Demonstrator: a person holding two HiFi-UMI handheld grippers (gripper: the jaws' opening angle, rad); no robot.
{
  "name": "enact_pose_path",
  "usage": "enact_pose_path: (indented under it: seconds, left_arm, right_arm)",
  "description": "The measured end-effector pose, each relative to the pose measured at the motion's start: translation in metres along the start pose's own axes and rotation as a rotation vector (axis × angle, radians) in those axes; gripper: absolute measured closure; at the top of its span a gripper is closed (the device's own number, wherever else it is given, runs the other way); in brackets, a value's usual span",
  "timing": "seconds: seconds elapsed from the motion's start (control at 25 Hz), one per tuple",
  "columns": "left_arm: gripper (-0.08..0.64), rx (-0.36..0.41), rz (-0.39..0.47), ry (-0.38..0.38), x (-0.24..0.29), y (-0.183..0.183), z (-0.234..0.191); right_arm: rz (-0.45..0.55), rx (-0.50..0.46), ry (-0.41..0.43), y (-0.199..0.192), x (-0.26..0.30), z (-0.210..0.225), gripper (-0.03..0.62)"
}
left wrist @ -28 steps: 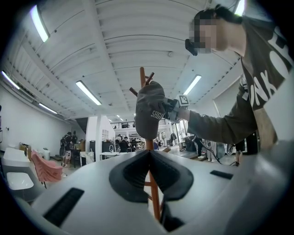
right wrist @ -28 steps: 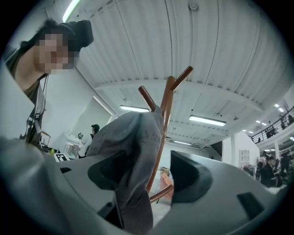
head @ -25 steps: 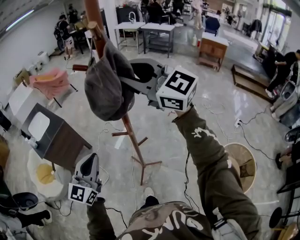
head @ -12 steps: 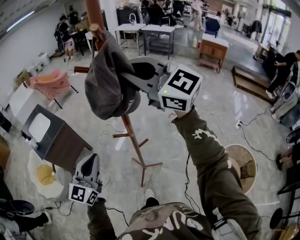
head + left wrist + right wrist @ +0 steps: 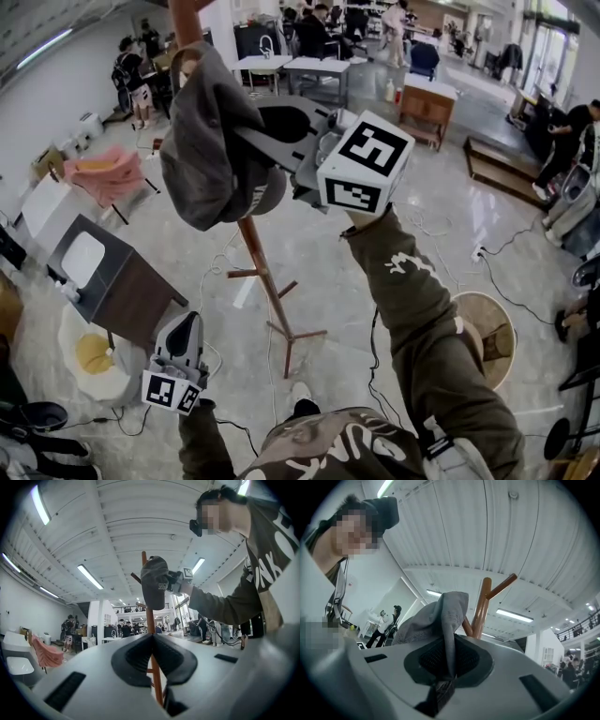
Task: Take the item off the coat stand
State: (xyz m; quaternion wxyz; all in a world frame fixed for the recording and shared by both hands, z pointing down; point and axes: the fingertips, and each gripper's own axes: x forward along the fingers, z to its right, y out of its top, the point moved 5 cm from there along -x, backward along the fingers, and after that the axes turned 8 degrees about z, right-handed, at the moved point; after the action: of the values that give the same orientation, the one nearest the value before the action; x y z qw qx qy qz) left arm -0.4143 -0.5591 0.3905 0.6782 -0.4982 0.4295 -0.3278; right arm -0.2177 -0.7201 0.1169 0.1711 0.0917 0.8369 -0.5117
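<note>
A grey cap (image 5: 202, 150) hangs at the top of a brown wooden coat stand (image 5: 265, 281). My right gripper (image 5: 251, 141) is shut on the cap's edge, and in the right gripper view grey cloth (image 5: 440, 616) is pinched between the pads, with the stand's top fork (image 5: 480, 609) just behind. In the left gripper view the cap (image 5: 154, 581) sits against the pole (image 5: 151, 634), with the right gripper (image 5: 176, 581) beside it. My left gripper (image 5: 186, 321) hangs low at the left, well away from the stand, shut with nothing in it.
A dark cabinet with a white basin (image 5: 103, 272) stands on the left, above a round yellow-and-white thing (image 5: 89, 356). A pink cloth (image 5: 98, 169) lies over a chair. A round wicker basket (image 5: 483, 323) sits on the right. Tables (image 5: 314, 70) and people fill the back; cables cross the floor.
My right gripper has risen and come nearer with the cap, and the cap has ridden up on the stand's top. The left gripper has barely moved.
</note>
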Motion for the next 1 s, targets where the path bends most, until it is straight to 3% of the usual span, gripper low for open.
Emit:
enact_pose_path:
  seconds: [0.24, 0.44, 0.64, 0.88, 1.0]
  left_arm:
    - [0.557, 0.004, 0.004, -0.003, -0.005, 0.004, 0.004]
    - [0.557, 0.022, 0.013, -0.006, -0.023, -0.009, 0.041]
    - [0.557, 0.039, 0.021, -0.018, -0.023, 0.011, 0.054]
    - [0.557, 0.059, 0.017, -0.030, -0.010, 0.058, 0.050]
    - [0.557, 0.074, 0.015, -0.038, -0.027, 0.060, 0.079]
  right_arm:
    - [0.023, -0.031, 0.011, 0.023, -0.003, -0.011, 0.557]
    - [0.028, -0.037, 0.015, 0.017, -0.047, -0.059, 0.557]
    - [0.014, 0.011, 0.006, 0.008, -0.073, -0.089, 0.557]
    - [-0.011, 0.103, -0.031, -0.001, -0.082, -0.095, 0.557]
    - [-0.021, 0.146, -0.051, -0.012, -0.111, -0.124, 0.558]
